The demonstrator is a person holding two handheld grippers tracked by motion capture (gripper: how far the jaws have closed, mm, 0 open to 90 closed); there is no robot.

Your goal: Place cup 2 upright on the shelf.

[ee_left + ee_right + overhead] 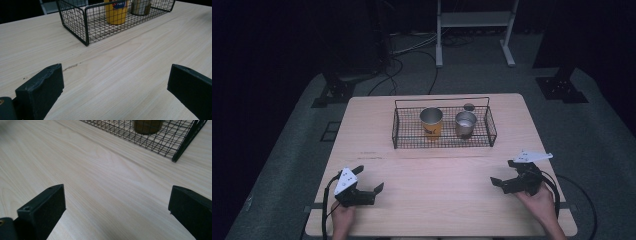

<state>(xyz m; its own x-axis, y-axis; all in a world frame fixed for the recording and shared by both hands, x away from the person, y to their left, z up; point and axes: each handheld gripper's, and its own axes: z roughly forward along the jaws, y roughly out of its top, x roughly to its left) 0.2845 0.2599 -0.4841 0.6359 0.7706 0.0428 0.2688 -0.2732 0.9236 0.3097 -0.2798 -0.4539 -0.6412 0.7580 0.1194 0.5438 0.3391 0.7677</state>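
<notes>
A black wire basket (399, 135) stands at the far middle of the wooden table (442, 185). Inside it are a yellow can (431, 123) and a silver metal cup (465, 124), both upright. The left gripper view has the basket (75, 22) ahead with the yellow can (116, 11) in it. My left gripper (368, 179) rests near the front left, open, nothing between its jaws. At the front right my right gripper (504, 173) is open and empty too. The basket corner (180, 147) lies ahead in the right gripper view.
A small dark round object (469, 107) sits at the back of the basket. Beyond the table are a white metal frame (474, 30), cables (412, 55) on the grey floor, and dark stands on both sides.
</notes>
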